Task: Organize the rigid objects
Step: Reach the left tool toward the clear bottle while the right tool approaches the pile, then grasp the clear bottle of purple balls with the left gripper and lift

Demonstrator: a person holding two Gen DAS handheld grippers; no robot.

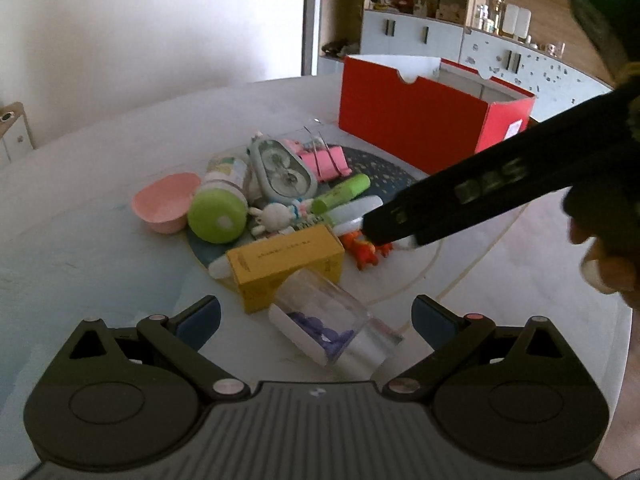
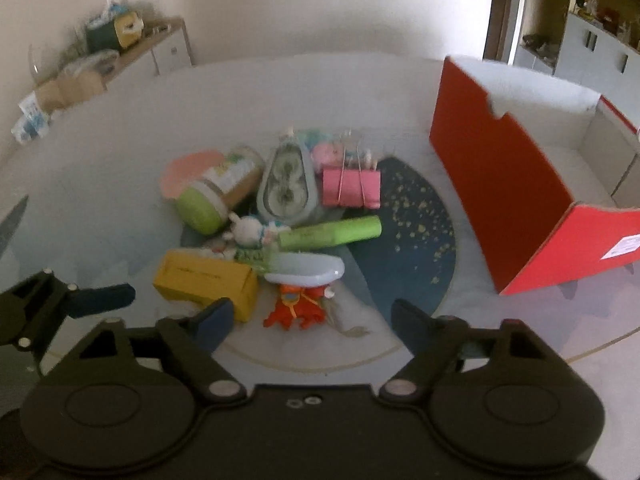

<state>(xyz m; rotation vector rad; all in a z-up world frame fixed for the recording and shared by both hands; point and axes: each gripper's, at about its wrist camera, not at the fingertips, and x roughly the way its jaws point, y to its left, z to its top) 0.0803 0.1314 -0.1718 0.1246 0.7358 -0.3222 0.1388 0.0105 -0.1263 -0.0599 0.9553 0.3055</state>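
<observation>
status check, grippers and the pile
Left gripper open over clear jar. Right gripper open above orange toy. Red box empty, path clear.

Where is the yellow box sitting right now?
In the right wrist view the yellow box lies at the lower left of the pile, left of the orange toy and below the green-lidded jar.

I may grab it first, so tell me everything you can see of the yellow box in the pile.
The yellow box is a small oblong carton, apparently cardboard, closed, with a line of dark print on its top face. It lies flat on its long side at the near edge of the pile, partly on the round dark mat. A clear plastic container with purple pieces inside leans against its near end, a white tube pokes out at its left, and the rabbit figurine lies just behind it. Neither gripper touches it.
</observation>
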